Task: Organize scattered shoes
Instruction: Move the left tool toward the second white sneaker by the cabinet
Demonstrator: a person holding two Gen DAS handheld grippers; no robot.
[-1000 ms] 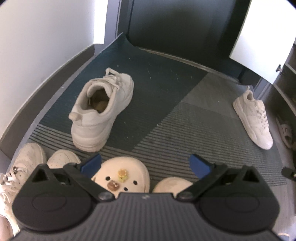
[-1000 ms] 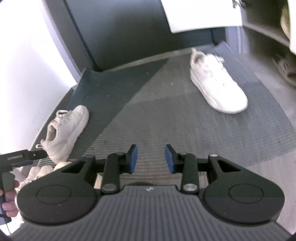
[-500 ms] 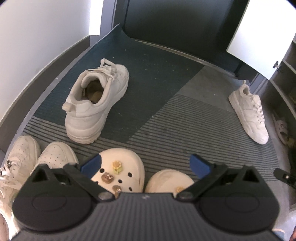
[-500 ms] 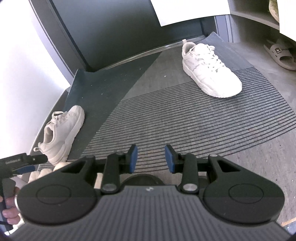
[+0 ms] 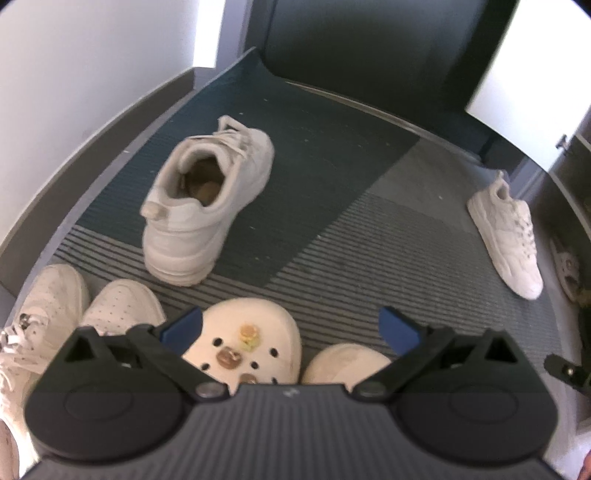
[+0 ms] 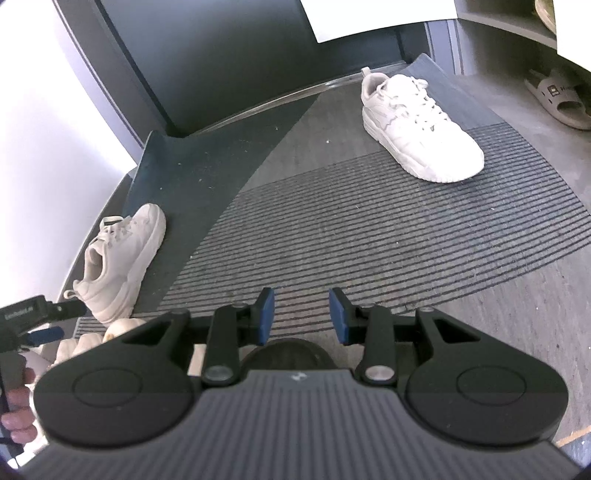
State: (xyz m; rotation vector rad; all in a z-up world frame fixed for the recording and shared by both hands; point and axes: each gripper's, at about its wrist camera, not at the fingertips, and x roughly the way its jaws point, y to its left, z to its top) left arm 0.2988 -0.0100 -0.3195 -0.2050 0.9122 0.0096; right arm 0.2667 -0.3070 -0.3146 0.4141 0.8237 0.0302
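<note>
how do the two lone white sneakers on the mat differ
The left sneaker lies on the dark blue patch near the wall, heel toward the camera; the right sneaker sits on the grey striped part near the shoe cabinet, toe toward the camera. The left sneaker looks creamier, the right sneaker whiter. Both are upright, laced and unheld.

Entry floor: ribbed grey mat across centre, dark teal mat upper left. Dark door at top. White wall left, grey skirting below. White cabinet door upper right; shelf far right.
</note>
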